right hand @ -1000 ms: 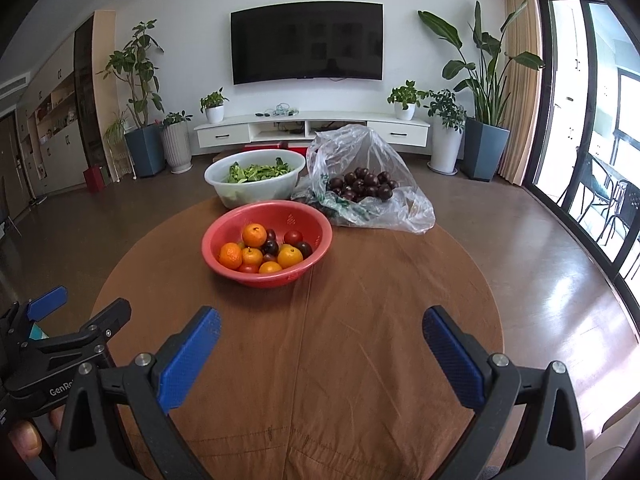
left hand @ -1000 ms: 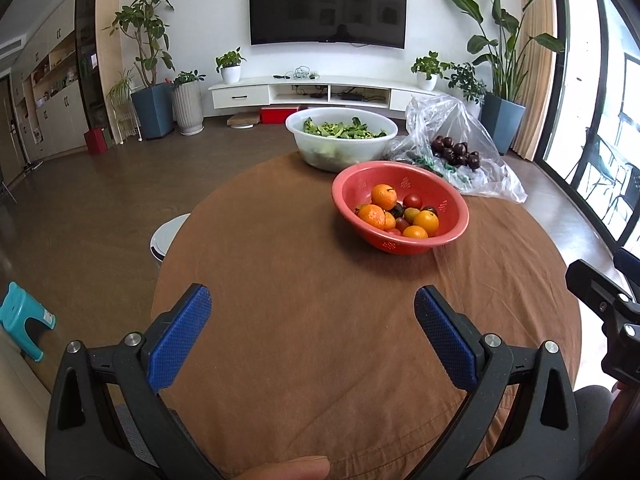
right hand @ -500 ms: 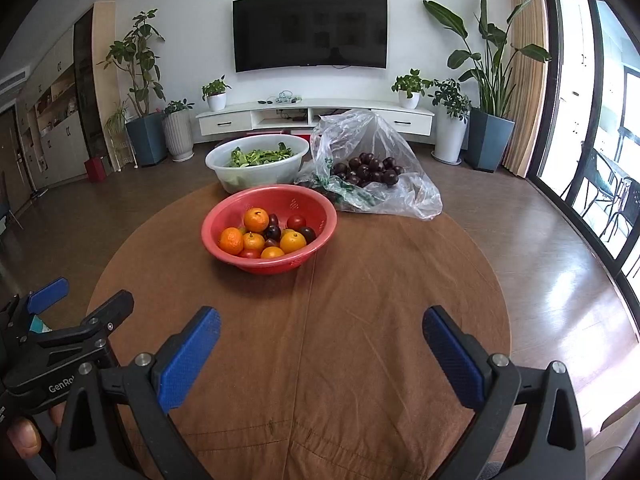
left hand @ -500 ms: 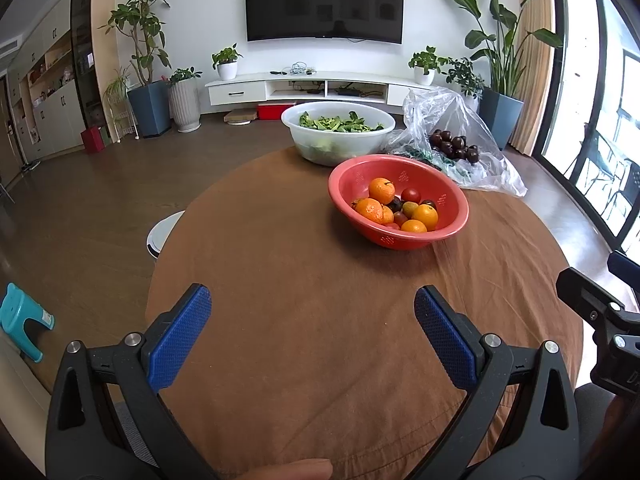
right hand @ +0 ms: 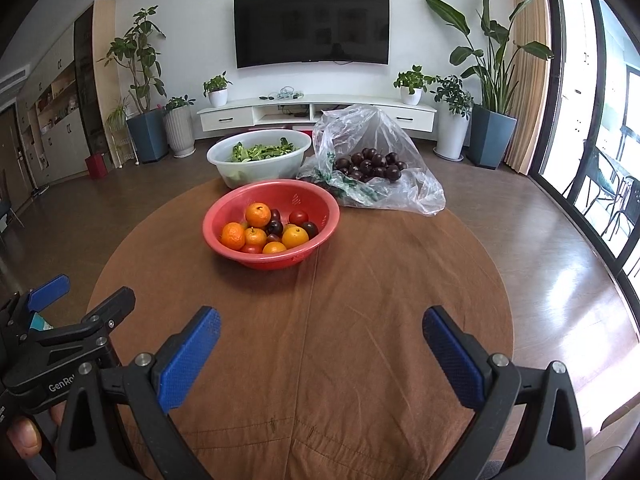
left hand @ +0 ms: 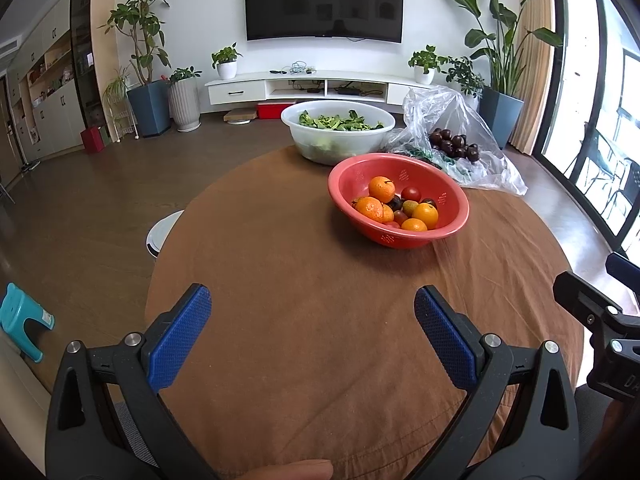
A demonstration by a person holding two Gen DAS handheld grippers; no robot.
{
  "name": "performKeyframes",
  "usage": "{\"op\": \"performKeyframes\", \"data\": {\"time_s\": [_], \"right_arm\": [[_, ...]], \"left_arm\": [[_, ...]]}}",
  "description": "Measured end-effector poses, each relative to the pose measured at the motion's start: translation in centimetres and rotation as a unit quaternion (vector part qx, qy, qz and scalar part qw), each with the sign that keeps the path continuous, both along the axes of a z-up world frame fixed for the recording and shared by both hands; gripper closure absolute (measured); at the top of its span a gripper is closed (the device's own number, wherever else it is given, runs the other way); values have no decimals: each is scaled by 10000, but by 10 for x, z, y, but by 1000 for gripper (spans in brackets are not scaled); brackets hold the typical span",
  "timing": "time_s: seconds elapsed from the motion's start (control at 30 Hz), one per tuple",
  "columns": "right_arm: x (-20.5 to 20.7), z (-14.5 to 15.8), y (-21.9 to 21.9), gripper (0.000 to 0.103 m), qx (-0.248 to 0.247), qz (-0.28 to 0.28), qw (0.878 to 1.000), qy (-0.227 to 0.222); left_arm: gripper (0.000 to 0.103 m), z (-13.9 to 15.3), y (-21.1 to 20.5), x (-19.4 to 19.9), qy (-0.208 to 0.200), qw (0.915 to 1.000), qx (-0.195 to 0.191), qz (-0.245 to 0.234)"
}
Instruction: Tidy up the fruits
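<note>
Small round fruits, orange mandarins (right hand: 258,215) mixed with red tomatoes (right hand: 298,217) and dark plums (right hand: 274,226), are lying heaped in a red perforated plastic colander bowl (right hand: 224,216) that is sitting toward the far half of the round table under a brown cloth (right hand: 360,300). These fruits are likely handling as light, smooth and prone to rolling; the mandarins are probably giving a little under pressure, while the tomatoes and plums are bruising more easily, so taking each one across its widest middle with a gentle squeeze is looking safest. Just behind the bowl, a crumpled clear plastic bag (right hand: 416,188) is holding more dark plums (right hand: 370,166), and beside it a translucent white basin of green leaves (right hand: 224,160) is standing. Nearer the camera, the right gripper (right hand: 320,344) is hovering over the bare cloth with its blue-padded fingers spread wide, pinching nothing. The left gripper (left hand: 312,324) is likewise hanging spread apart and empty, well short of the bowl.
</note>
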State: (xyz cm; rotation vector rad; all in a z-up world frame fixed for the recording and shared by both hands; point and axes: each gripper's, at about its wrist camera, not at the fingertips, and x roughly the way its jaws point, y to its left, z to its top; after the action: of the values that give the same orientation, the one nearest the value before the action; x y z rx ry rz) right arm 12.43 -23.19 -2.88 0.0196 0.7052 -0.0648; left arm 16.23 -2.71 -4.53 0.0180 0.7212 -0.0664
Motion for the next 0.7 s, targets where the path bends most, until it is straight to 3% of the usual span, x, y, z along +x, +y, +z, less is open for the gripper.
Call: {"op": "performKeyframes", "data": {"time_s": [0.7], "right_arm": [[0, 0, 0, 0, 2, 0, 10000, 11]], "left_arm": [[0, -1, -1, 1, 5, 10000, -3, -4]]}}
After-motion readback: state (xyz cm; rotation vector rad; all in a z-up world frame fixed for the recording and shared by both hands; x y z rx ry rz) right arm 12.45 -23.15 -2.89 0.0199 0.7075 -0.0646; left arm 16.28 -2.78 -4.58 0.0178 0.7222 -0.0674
